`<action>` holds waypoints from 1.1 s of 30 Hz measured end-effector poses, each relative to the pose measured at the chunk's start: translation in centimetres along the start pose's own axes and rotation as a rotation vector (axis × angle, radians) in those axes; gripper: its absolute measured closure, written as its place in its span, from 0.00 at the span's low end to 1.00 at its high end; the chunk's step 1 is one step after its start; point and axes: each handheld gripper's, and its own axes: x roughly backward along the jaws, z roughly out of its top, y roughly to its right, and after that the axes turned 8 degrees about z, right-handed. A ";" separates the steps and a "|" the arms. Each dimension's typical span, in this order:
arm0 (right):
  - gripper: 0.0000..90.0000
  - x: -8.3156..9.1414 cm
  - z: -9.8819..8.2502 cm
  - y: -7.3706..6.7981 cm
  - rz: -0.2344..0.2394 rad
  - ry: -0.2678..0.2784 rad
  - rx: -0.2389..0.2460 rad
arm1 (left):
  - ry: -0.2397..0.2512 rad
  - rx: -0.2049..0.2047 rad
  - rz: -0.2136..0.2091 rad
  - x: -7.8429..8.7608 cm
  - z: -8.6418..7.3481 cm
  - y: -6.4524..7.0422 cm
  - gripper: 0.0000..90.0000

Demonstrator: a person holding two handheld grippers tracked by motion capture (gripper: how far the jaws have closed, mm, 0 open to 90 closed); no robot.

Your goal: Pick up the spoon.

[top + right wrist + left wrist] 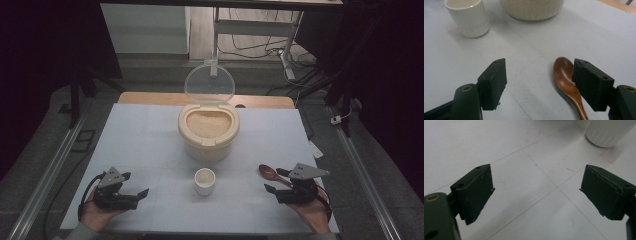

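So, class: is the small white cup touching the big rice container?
Apart. The high view shows bare table between the cup and the rice container; the right gripper view shows the same gap.

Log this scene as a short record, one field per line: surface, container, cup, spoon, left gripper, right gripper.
surface: white sheet over the table
container: cream tub of pale grains, clear lid standing open
cup: small white cup, upright, in front of the tub
spoon: brown wooden spoon lying flat beside the right gripper
left gripper: left gripper jaws open, nothing between them
right gripper: right gripper jaws open, nothing held
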 end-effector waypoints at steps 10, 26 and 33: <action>0.32 1.2 4.9 0.6 -0.002 -0.175 -0.010 | -0.006 -0.009 -0.009 -0.4 0.2 0.0 0.12; 0.32 1.9 4.0 4.5 -0.071 -0.320 -0.074 | -0.013 -0.014 0.001 -0.5 0.1 0.0 0.12; 0.33 1.8 2.7 5.4 -0.084 -0.408 -0.088 | -0.015 -0.022 -0.003 -0.5 0.1 0.1 0.12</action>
